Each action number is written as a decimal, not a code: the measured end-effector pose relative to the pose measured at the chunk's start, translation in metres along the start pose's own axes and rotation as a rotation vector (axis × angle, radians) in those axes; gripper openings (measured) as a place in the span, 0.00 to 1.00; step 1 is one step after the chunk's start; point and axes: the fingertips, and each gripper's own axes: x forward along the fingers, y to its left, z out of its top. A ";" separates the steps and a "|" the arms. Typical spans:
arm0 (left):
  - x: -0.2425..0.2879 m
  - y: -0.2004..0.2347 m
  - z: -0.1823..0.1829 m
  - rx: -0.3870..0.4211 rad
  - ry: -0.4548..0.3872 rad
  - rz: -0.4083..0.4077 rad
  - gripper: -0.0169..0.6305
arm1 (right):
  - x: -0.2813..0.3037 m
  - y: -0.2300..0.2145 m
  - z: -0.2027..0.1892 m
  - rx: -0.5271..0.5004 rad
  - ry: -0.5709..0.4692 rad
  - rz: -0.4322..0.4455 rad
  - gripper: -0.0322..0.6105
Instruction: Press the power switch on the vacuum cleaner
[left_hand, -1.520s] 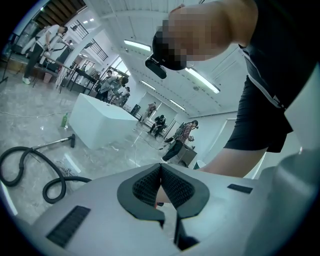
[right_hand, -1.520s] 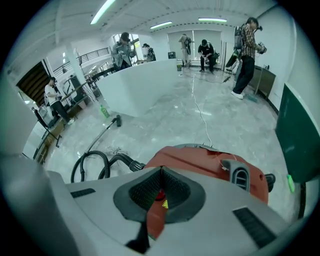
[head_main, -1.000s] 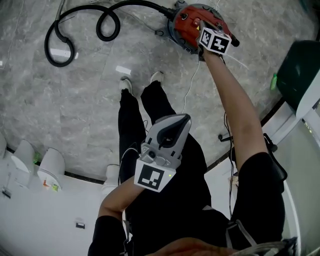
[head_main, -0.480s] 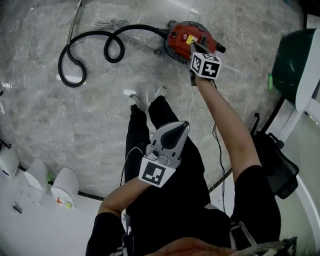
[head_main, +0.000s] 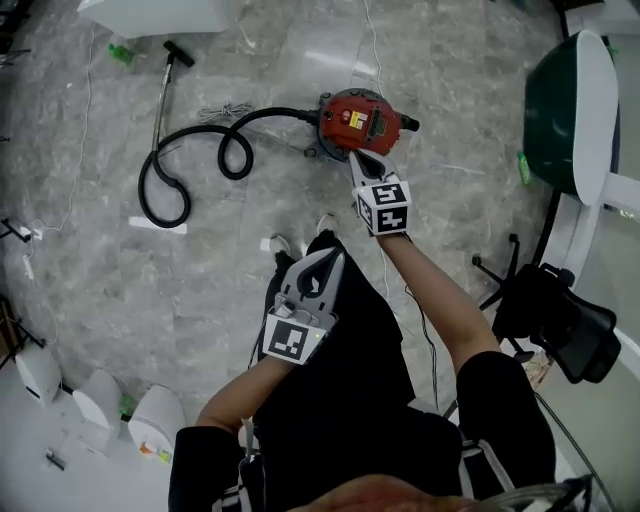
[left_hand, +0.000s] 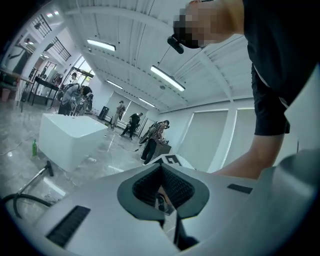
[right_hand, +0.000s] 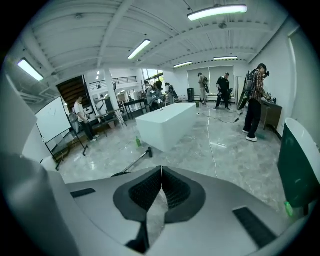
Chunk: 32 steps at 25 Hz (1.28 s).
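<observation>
1. Now vacuum (head_main: 360, 120) sits upper centre on floor (head_main: 470, 90); hose (head_main: 190, 165) curls left.
2. Right gripper (head_main: 356, 157) pressed together, empty, tip just below vacuum; left gripper (head_main: 333, 257) likewise, mid-frame.
3. Risk: switch too small to spot, so blunt tip may miss it or shove vacuum away.

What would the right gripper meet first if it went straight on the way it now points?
Probably the red vacuum cleaner: in the head view the right gripper aims at it, though height is unclear and it might pass over.
</observation>
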 end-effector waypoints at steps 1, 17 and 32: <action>-0.004 0.000 0.005 0.005 -0.006 0.000 0.06 | -0.012 0.008 0.004 0.004 -0.012 0.001 0.08; -0.040 -0.043 0.094 0.139 -0.095 -0.113 0.06 | -0.227 0.063 0.106 0.023 -0.347 -0.113 0.08; -0.034 -0.102 0.118 0.177 -0.127 -0.172 0.06 | -0.357 0.078 0.105 0.093 -0.635 -0.168 0.08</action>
